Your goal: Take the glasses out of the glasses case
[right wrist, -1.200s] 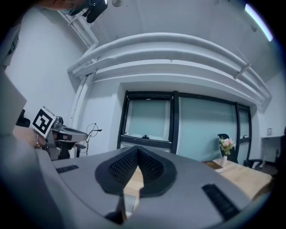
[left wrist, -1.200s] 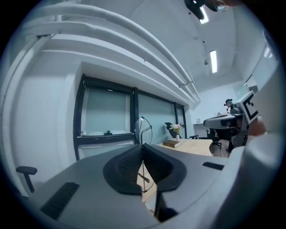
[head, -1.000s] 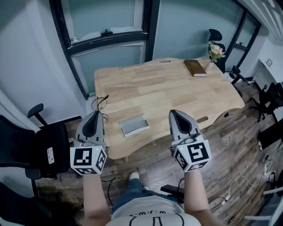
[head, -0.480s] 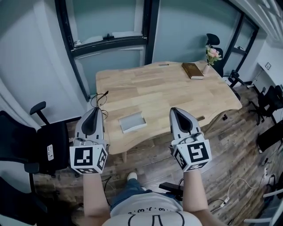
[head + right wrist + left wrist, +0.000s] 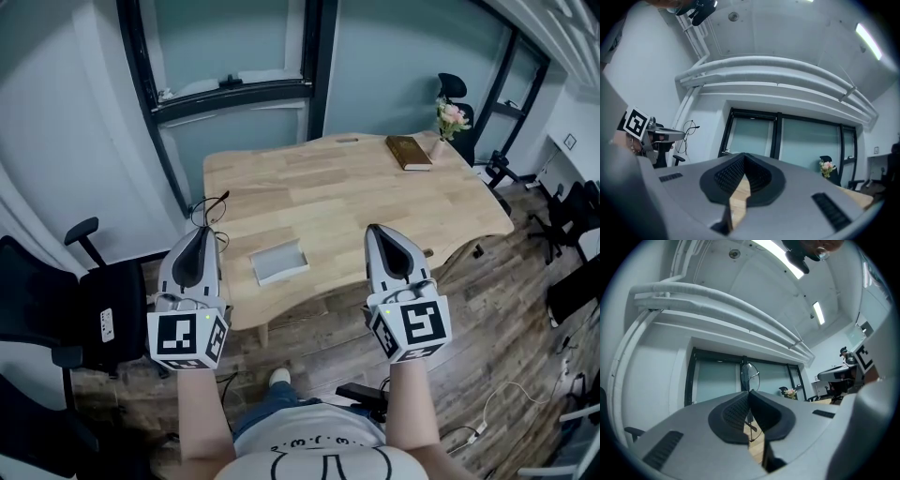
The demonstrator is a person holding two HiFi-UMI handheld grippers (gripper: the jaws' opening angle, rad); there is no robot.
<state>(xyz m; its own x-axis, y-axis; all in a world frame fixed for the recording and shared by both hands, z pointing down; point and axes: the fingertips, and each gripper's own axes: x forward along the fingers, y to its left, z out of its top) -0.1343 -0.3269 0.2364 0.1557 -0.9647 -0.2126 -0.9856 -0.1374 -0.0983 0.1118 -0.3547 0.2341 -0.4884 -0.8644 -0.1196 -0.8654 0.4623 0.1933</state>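
Observation:
A thin wire-framed pair of glasses (image 5: 207, 210) sticks up from the tip of my left gripper (image 5: 199, 232), which is shut on it. In the left gripper view a round lens (image 5: 749, 375) rises above the closed jaws of that gripper (image 5: 750, 392). The grey glasses case (image 5: 278, 262) lies open on the wooden table (image 5: 356, 192), between the two grippers. My right gripper (image 5: 380, 230) hovers over the table's near edge, shut, with nothing in it. The right gripper view shows its jaws (image 5: 743, 155) closed, and the glasses (image 5: 687, 136) far off at the left.
A brown book (image 5: 410, 151) and a vase of flowers (image 5: 449, 117) stand at the table's far right corner. A black office chair (image 5: 66, 300) is at my left, another chair (image 5: 457, 80) is behind the table. Cables lie on the wooden floor (image 5: 511, 394) at right.
Both grippers have lifted slightly, the left still pinching the glasses. The case lies where it was on the table.

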